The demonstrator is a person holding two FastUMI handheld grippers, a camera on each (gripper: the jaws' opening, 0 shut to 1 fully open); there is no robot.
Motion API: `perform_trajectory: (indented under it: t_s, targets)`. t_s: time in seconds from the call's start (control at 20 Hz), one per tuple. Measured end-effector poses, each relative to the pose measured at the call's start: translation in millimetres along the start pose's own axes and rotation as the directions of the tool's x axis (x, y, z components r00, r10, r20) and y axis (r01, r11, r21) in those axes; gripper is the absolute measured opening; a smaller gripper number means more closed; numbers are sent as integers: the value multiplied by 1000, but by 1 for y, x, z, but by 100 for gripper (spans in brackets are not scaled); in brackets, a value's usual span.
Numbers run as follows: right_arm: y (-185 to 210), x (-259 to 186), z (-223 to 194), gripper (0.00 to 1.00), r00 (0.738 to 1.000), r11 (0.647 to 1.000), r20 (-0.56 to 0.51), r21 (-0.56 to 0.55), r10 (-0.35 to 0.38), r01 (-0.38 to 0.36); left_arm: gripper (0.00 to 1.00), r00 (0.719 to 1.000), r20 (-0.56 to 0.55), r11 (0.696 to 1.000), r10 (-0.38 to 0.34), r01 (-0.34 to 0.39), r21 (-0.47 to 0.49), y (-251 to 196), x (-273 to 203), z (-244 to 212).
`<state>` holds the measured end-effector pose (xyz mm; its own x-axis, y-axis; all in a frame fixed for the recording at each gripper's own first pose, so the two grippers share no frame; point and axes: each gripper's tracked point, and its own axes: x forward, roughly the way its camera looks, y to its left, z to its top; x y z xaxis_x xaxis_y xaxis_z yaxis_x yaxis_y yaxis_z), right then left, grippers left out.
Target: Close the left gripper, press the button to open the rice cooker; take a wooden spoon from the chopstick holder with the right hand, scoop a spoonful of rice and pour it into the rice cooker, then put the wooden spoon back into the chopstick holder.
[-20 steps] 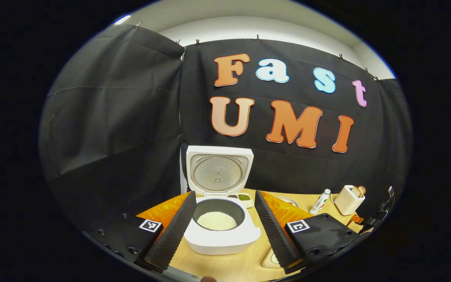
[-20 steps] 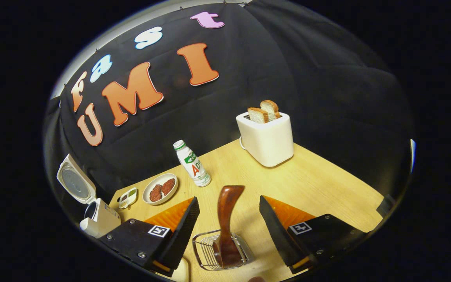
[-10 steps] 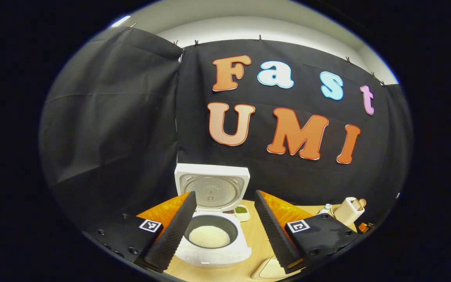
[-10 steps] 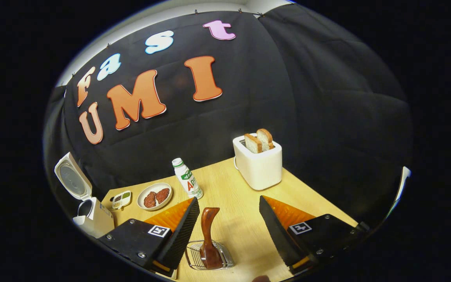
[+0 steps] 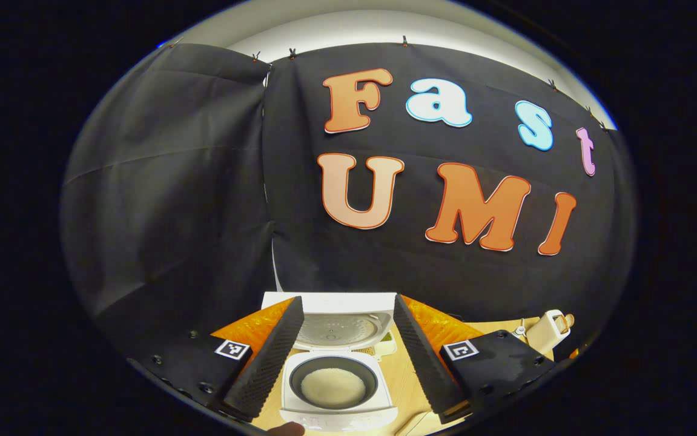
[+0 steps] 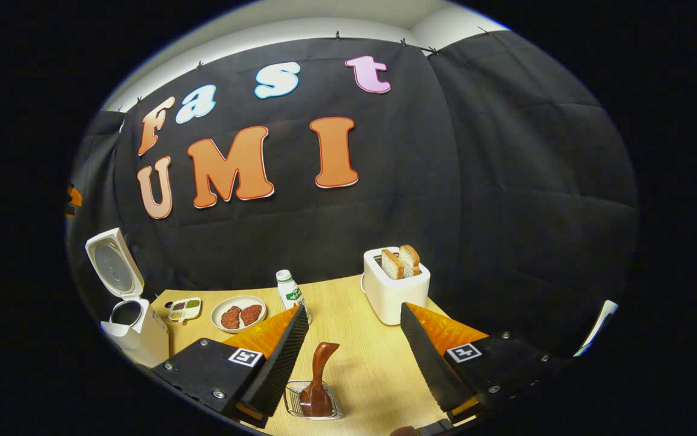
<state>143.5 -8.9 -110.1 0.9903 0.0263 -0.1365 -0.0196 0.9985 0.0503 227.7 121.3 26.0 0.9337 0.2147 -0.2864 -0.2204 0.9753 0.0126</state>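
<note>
Near edge of table point(image 6: 378, 363): wooden spoon point(image 6: 318, 380) is being left upright in wire chopstick holder point(image 6: 310, 403), between wide-open right gripper point(image 6: 354, 357) fingers, untouched. Left gripper point(image 5: 343, 357) is being held wide open w/ rice cooker point(image 5: 339, 387) between, lid up, rice inside.

Wooden spoon point(image 6: 318, 380) in chopstick holder point(image 6: 310, 401) — toaster point(image 6: 394, 286) behind.

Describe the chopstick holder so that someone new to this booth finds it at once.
On the wooden table, look in front of the white toaster with two bread slices. Nearest the right gripper stands a small wire basket, the chopstick holder. It alone is wire and has a dark wooden spoon standing in it.
</note>
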Motion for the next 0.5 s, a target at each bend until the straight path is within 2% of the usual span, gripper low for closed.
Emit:
perform_trajectory:
  t_s: [0.25,0.4,0.5]
  targets:
    - [11,-14,19,95,998,999,43,21,41,-42,100,993,-111,996,-33,25,-80,6,60,12]
    - [7,-20,27,95,998,1000,63,-25,15,-13,100,983,-181,999,18,-23,-24,22,105,7]
    - [9,-25,32,95,997,999,72,-36,11,-9,100,970,-242,1000,20,-21,-5,25,129,-8]
